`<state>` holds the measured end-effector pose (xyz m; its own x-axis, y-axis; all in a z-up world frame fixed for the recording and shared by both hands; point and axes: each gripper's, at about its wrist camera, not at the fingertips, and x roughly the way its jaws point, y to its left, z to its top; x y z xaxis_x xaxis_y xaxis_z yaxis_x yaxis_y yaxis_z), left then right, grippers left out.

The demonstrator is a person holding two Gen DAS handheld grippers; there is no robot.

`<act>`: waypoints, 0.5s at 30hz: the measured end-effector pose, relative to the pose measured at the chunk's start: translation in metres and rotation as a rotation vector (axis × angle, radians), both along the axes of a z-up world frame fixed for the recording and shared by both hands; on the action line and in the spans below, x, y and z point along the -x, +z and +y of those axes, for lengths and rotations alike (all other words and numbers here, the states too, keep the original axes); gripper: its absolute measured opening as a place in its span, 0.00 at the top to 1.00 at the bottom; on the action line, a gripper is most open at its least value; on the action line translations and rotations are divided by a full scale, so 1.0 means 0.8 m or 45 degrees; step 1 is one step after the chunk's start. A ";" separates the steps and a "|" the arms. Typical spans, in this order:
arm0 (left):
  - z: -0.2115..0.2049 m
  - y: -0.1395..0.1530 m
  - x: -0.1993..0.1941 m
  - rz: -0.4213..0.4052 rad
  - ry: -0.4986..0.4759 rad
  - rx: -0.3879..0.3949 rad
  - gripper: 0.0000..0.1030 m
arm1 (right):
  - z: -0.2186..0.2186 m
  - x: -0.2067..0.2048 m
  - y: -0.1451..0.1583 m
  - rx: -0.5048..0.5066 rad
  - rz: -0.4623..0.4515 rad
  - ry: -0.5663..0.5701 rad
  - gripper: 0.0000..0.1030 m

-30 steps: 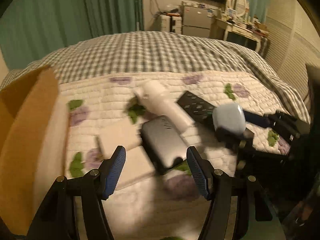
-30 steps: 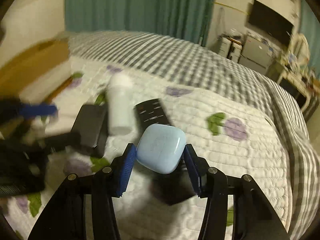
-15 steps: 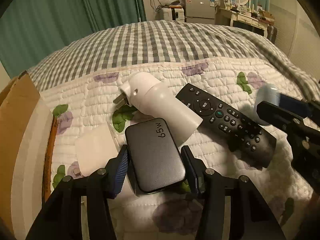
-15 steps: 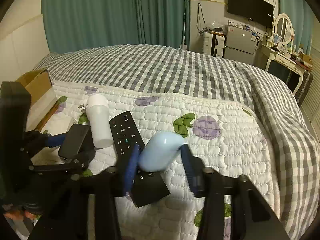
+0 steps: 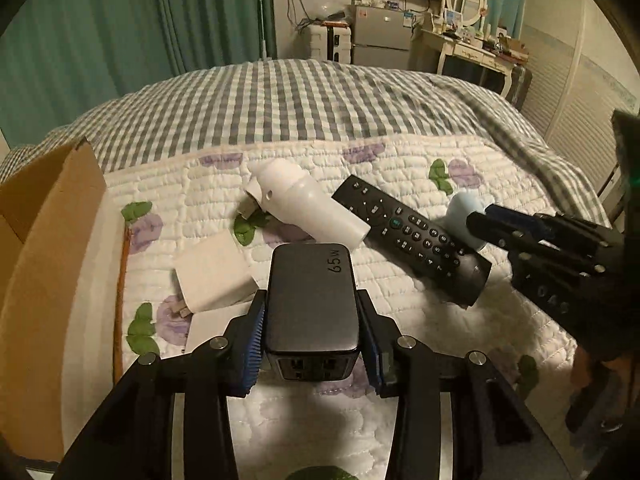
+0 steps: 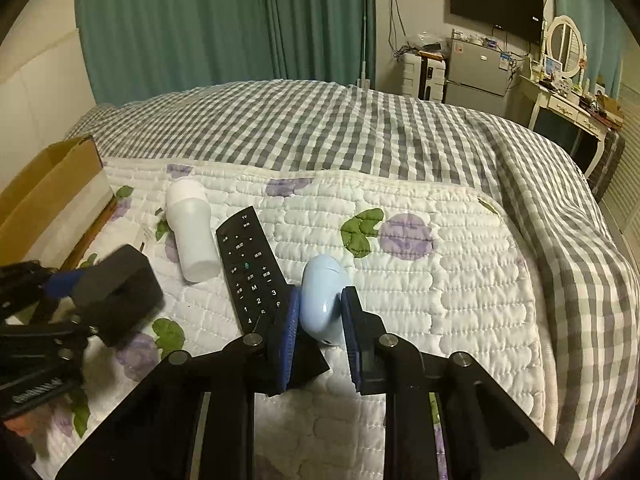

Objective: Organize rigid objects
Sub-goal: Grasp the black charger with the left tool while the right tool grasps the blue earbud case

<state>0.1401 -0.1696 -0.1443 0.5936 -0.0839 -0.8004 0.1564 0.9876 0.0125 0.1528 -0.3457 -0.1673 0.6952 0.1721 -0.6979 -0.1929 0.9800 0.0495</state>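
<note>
My left gripper (image 5: 311, 300) has its jaws closing on a dark grey 65W charger (image 5: 308, 276); both blue pads press its sides, and it looks raised off the quilt. The right wrist view shows the same charger (image 6: 120, 292) blurred at the left. A pale blue rounded case (image 6: 322, 284) stands on edge in my right gripper (image 6: 321, 304), which is shut on it. The case (image 5: 460, 212) rests beside a black remote (image 6: 252, 268). A white cylindrical device (image 5: 308, 208) lies left of the remote (image 5: 408, 232).
An open cardboard box (image 5: 44, 240) stands at the left edge of the quilted pad. A white square plug adapter (image 5: 212, 272) lies beside the charger, with another flat white item (image 5: 204, 328) under it. Checked bedding lies beyond, with furniture at the back right.
The left jaws came down around the charger, narrowed onto it and lifted it. The blue case turned from flat to on edge between the right jaws, which closed tighter.
</note>
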 end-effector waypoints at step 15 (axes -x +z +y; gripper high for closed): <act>-0.002 0.015 0.005 -0.019 -0.052 0.037 0.59 | 0.009 -0.004 0.003 0.103 -0.074 -0.062 0.77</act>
<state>0.1360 -0.1714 -0.1324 0.6009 -0.1317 -0.7884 0.1969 0.9803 -0.0137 0.1562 -0.3388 -0.1648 0.7410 0.0815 -0.6666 -0.1448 0.9886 -0.0402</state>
